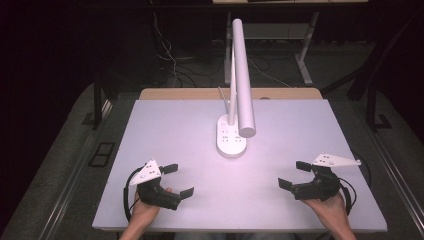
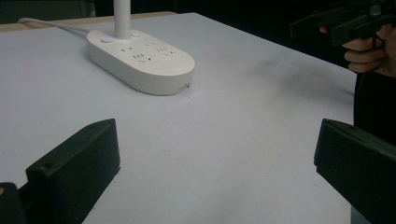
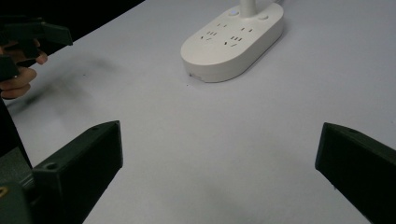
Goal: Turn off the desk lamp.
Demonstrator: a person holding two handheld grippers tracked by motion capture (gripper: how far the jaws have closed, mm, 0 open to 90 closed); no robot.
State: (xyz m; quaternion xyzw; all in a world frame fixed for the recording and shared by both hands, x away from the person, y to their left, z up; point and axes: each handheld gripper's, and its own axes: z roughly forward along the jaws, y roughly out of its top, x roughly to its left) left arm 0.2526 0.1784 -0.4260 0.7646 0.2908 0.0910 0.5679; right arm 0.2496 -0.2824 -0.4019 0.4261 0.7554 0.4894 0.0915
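Observation:
A white desk lamp stands mid-table; its oval base (image 1: 231, 139) carries several sockets, and its long tube head (image 1: 243, 80) reaches toward me. The same base (image 2: 141, 59) (image 3: 233, 39) lies ahead in both gripper views. My left gripper (image 1: 179, 180) hovers over the near left of the table, jaws wide apart, nothing between them (image 2: 217, 161). My right gripper (image 1: 295, 175) is held at the near right, also open and empty (image 3: 219, 161). Each gripper points inward toward the lamp base. Far off in the left gripper view is the right gripper (image 2: 341, 21).
The white table top (image 1: 165, 130) has a wooden strip along its far edge. A white cable (image 2: 51, 25) runs from the lamp base toward the back. Dark floor with cables and table legs lies beyond. A grey mat borders the table at both sides.

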